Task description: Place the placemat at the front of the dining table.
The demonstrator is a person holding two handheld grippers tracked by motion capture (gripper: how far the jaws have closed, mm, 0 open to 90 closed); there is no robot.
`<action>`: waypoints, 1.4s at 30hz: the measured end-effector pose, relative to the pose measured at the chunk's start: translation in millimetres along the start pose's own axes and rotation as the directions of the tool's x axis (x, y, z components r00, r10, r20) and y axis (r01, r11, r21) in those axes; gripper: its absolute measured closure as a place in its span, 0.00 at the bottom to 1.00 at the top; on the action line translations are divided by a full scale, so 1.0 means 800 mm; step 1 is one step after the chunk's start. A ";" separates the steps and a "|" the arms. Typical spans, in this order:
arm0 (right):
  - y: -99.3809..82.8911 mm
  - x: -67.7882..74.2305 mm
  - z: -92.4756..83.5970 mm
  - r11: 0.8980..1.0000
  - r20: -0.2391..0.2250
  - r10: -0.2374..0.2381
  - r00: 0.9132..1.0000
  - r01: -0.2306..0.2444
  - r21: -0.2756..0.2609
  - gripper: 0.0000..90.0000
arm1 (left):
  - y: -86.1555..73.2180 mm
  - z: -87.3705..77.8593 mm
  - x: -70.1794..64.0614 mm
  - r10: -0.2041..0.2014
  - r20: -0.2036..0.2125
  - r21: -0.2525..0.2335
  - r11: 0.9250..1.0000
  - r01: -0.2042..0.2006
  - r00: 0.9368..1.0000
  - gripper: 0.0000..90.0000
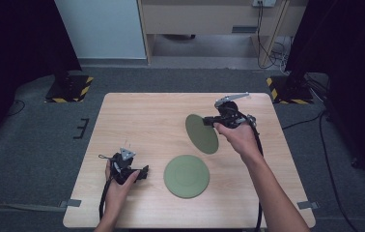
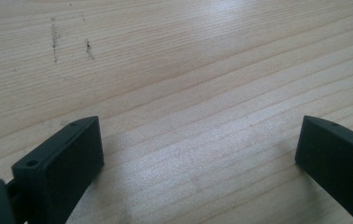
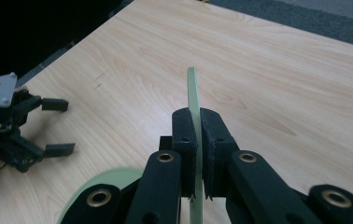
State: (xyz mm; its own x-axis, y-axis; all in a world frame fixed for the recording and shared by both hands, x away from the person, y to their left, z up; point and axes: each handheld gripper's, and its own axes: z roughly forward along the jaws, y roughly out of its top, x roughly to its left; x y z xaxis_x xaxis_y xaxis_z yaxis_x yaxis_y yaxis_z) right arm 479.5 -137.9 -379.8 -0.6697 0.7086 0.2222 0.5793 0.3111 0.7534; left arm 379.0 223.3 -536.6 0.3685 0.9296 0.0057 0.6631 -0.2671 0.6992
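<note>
Leftmost, the left gripper (image 1: 144,171) rests low on the wooden table (image 1: 142,116) in the person's left hand (image 1: 118,186), its jaws spread wide with bare wood grain between them and nothing held; its own view shows the two black pads (image 2: 67,158) far apart over the tabletop, with a few small dark scuffs on the wood ahead of them. Just to the right of that gripper, near its open jaws but apart from them, a flat green plate (image 1: 186,175) lies face up on the table: round, matte olive green, plain, with a thin paler rim, and it has nothing lying on it. Farther right and beyond it, the right gripper (image 1: 209,121) is held clear of the table in the right hand (image 1: 236,135), its jaws clamped narrowly on the edge of a second green plate (image 1: 202,134). That held plate (image 3: 193,100) stands on edge between the pads, seen as a thin pale green strip rising straight up from the jaws; from above it hangs tilted, its dull olive face bare, off the table surface.
</note>
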 end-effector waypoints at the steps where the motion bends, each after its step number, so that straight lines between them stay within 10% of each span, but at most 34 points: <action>1: 0.002 -0.001 0.000 1.000 0.003 0.001 1.000 -0.001 -0.004 0.95 | 0.000 0.000 0.000 0.000 0.000 0.000 1.000 0.000 1.000 0.00; 25: 0.041 -0.040 0.031 0.999 0.089 0.046 0.995 -0.044 -0.023 0.95 | 0.000 0.000 0.000 -0.003 -0.001 0.000 1.000 0.003 1.000 0.00; 42: 0.068 -0.028 0.054 0.999 0.137 0.039 0.990 -0.037 -0.018 0.95 | 0.001 0.001 -0.002 -0.018 -0.011 0.001 1.000 0.018 1.000 0.00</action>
State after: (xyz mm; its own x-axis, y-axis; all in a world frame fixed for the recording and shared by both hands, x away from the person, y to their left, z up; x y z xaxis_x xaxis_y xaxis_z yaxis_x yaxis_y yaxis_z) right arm 546.2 -109.5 -371.0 -0.5768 0.8002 0.1644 0.5951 0.2738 0.7555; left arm 379.7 221.0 -536.8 0.3487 0.9372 0.0009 0.6706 -0.2502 0.6984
